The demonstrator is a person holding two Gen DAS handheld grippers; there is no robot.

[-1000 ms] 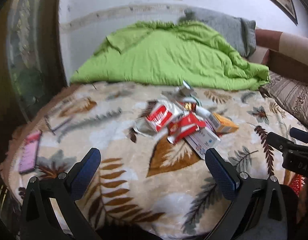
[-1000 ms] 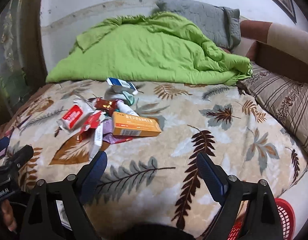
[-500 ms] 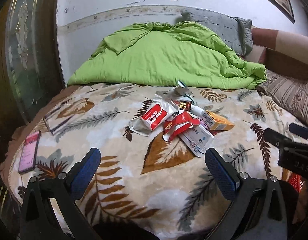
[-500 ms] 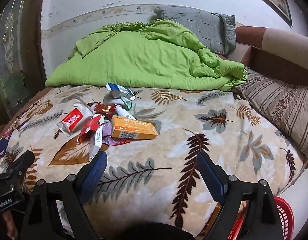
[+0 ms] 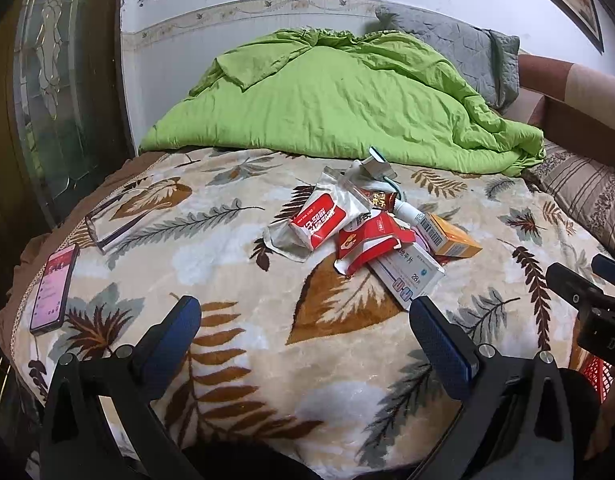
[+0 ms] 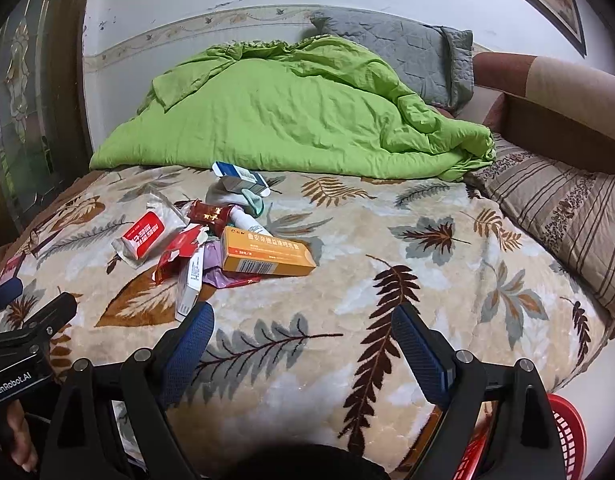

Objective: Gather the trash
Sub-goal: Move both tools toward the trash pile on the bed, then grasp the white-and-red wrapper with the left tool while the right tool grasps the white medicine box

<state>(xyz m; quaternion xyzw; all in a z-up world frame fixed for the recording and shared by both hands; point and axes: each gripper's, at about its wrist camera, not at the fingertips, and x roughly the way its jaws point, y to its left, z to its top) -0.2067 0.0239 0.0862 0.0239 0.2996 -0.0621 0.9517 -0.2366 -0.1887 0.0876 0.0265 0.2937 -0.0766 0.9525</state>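
Left gripper [image 5: 303, 328] agape, right gripper [image 6: 303, 332] agape, trash pile [image 5: 371, 232]

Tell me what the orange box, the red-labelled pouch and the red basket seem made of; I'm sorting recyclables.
Orange box: printed matte cardboard, judging by its sharp folded edges and barcode.
Red-labelled pouch: thin glossy plastic film, crinkled and translucent at the ends.
Red basket: likely moulded plastic, with a shiny rim and lattice wall.

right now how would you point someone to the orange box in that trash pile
Start at the leaf-print blanket in front of the green duvet. In the trash pile on it, the orange box lies at the right edge, the only long orange carton with a barcode facing you.
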